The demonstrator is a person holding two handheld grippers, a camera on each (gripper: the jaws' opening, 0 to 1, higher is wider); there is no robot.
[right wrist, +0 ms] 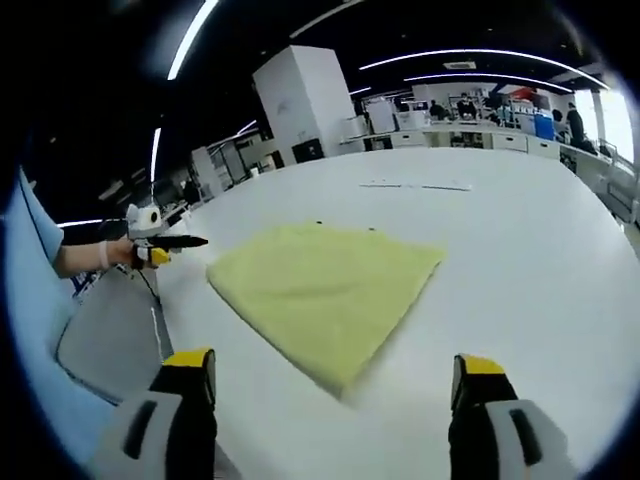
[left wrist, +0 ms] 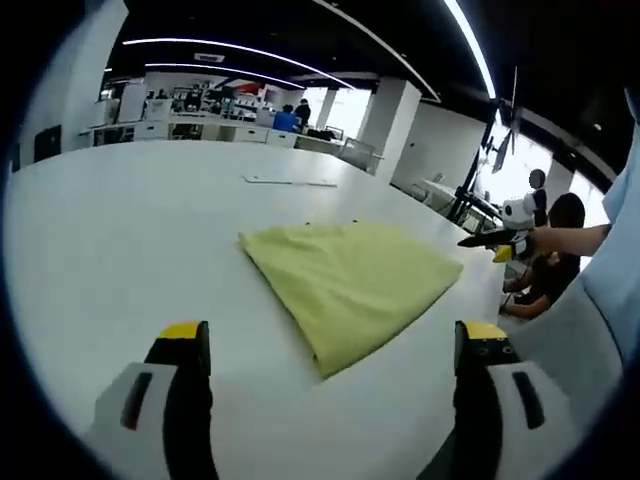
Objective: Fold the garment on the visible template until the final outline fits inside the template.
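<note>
Lying folded on the table (left wrist: 120, 230), garment (left wrist: 350, 275); both grippers' fingers (left wrist: 185, 345) spread wide.

Left tool (left wrist: 333, 345) jaws wide apart, holding nothing. Right tool (right wrist: 333, 375) same, nothing gripped. Both raised above the worktop (left wrist: 120, 240), apart from each other.

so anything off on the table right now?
Nothing damaged or spilled. The yellow cloth lies folded flat on the white table, skewed so one corner points toward the grippers. I can't make out a template outline around it. Both grippers are open, clear of it.
</note>
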